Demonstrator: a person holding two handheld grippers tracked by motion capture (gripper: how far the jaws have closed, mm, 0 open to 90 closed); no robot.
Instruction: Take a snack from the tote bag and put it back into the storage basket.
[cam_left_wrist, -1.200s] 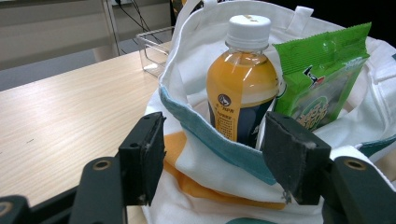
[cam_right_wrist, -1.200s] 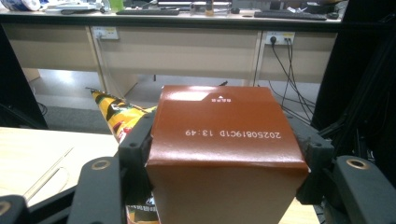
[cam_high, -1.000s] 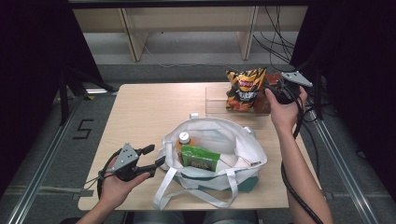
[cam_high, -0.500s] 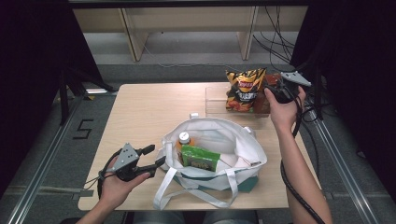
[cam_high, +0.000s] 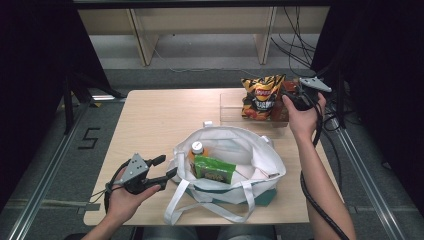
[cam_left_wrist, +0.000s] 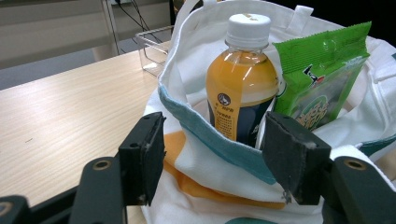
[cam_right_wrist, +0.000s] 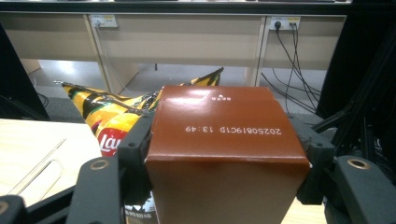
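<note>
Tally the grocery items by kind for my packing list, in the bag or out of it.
Bottles: 1, the orange drink bottle in the tote bag.
Snack packets: 2, the green packet in the bag, the chip bag in the clear tray.
Boxes: 1, the brown box.
Total: 4

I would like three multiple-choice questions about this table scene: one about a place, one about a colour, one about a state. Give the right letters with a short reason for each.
1. Where is the orange drink bottle?
A. inside the white tote bag
B. in the clear tray
C. on the floor

2. What colour is the snack packet in the bag?
A. red
B. green
C. blue

3. What is the state of the right gripper?
A. wide open, away from everything
B. closed on the brown box
C. closed on a bag strap

Answers:
1 A, the bottle stands behind the bag's rim.
2 B, its wrapper is bright green.
3 B, the jaws press both sides of the box.
</note>
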